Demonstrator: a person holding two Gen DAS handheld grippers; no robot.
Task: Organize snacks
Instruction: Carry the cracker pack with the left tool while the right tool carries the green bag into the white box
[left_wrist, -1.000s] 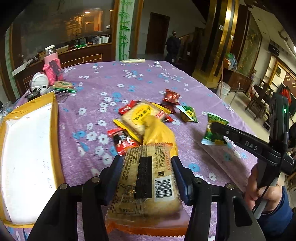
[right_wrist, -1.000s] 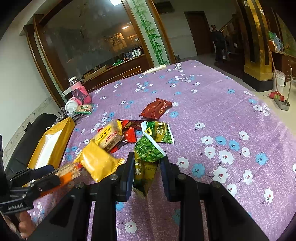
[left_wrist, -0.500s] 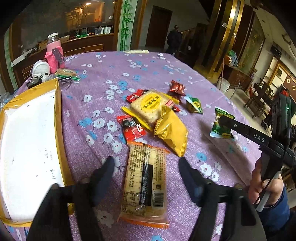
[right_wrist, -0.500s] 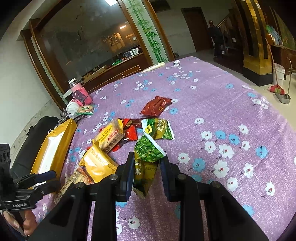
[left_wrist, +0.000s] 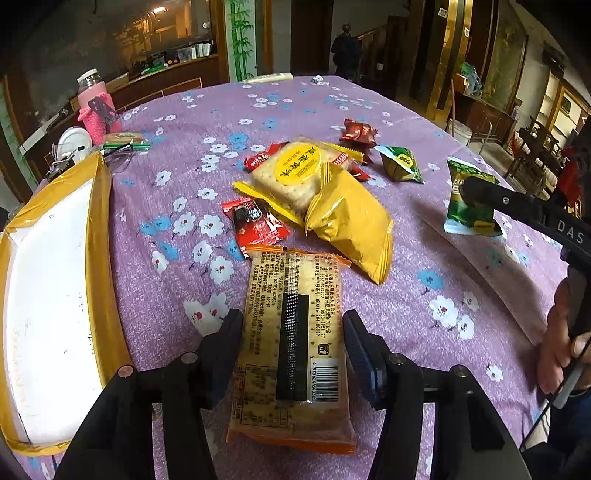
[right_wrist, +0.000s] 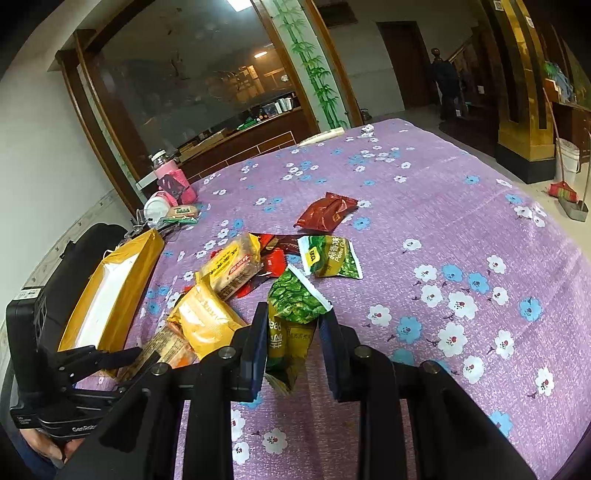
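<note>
A clear cracker packet (left_wrist: 293, 343) with black text and a barcode lies flat on the purple flowered cloth. My left gripper (left_wrist: 293, 325) is open with a finger on each side of it, not pressing it. My right gripper (right_wrist: 293, 325) is shut on a green pea snack bag (right_wrist: 295, 317) and holds it above the cloth; it also shows in the left wrist view (left_wrist: 469, 199). A pile of snacks lies in the middle: a yellow packet (left_wrist: 347, 221), a round-label cracker pack (left_wrist: 295, 170), red sachets (left_wrist: 255, 225), a second green bag (right_wrist: 328, 256).
A yellow-rimmed white tray (left_wrist: 99, 229) lies at the left edge of the table. A pink bottle (left_wrist: 94, 107), a white lid and small items stand at the far left corner. A dark red packet (right_wrist: 327, 212) lies beyond the pile. The table drops off at the right.
My left gripper let go of the cracker packet, which now lies on the cloth, and its fingers have come back down around it. The right gripper still holds the green bag.
</note>
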